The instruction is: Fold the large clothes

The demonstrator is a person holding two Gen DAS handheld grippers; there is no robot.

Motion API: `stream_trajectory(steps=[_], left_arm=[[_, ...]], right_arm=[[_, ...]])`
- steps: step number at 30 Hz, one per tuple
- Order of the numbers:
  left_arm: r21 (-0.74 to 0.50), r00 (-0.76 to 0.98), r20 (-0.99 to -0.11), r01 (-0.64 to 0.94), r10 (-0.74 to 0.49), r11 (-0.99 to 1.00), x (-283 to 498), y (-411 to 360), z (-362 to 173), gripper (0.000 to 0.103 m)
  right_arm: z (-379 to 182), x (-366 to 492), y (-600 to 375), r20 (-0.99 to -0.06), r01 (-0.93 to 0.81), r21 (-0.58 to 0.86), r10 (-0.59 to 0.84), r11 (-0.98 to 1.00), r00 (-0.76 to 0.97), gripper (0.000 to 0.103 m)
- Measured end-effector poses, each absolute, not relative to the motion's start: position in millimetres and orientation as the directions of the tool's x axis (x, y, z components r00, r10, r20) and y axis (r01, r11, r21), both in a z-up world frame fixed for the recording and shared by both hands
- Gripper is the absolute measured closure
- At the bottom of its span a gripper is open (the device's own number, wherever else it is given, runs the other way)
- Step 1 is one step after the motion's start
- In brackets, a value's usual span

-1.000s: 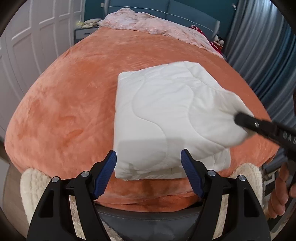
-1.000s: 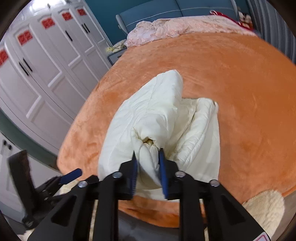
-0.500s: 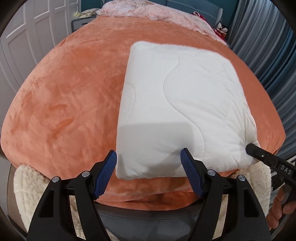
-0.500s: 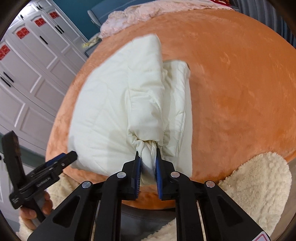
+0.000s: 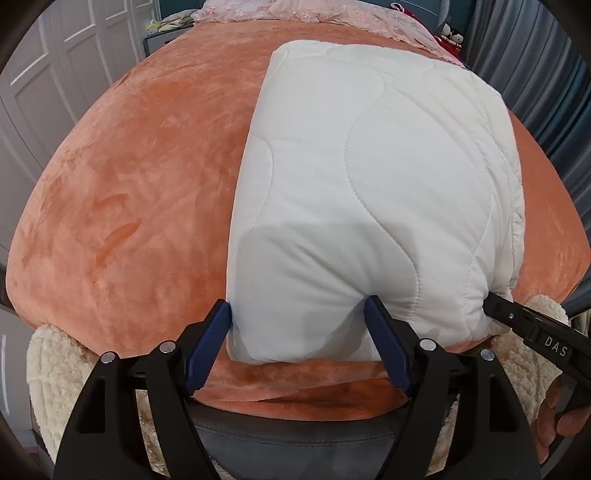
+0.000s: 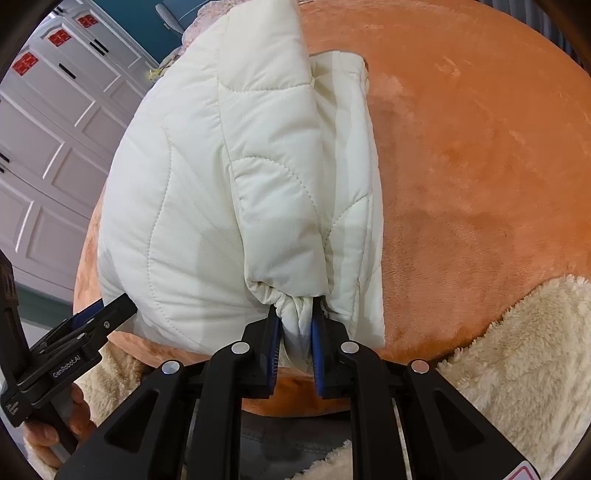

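Quilted white jacket (image 5: 369,192) lies folded on the orange bedspread (image 5: 129,177), long axis running away from the near edge. Left gripper (image 5: 297,321) jaws spread wide, straddling the near hem. Right gripper (image 6: 295,332) jaws clenched on a gathered cuff (image 6: 295,306).

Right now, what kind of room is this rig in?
Most likely a home bedroom. An orange plush blanket covers what looks like a bed, a pink bedspread is bunched at its far end, and white panelled wardrobe doors line one wall.
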State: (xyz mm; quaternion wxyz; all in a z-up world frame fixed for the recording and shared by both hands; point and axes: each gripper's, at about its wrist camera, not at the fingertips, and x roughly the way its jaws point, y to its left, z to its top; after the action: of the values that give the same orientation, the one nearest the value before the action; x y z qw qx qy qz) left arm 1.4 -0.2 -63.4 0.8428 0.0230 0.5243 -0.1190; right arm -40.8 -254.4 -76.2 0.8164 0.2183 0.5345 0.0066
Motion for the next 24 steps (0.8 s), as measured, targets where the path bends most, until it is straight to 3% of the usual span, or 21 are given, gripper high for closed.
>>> stream_trajectory(steps=[15, 21, 24], left_arm=[[-0.113, 0.406, -0.894, 0.199, -0.187, 0.973, 9.2, 3.6, -78.9, 0.020], [-0.189, 0.401, -0.878, 0.212, -0.262, 0.959, 8.1, 17.2, -58.3, 0.022], [-0.213, 0.448, -0.844, 0.224, -0.294, 0.951, 5.9, 31.1, -26.3, 0.023]], right_arm=[[-89.7, -31.5, -250.9, -0.869, 0.220, 0.368, 0.249, 0.904, 0.428, 0.091], [-56.1, -44.1, -265.5, -0.847, 0.223, 0.414, 0.283, 0.883, 0.450, 0.079], [-17.5, -50.6, -276.4, -0.801, 0.212, 0.455, 0.293, 0.865, 0.522, 0.065]])
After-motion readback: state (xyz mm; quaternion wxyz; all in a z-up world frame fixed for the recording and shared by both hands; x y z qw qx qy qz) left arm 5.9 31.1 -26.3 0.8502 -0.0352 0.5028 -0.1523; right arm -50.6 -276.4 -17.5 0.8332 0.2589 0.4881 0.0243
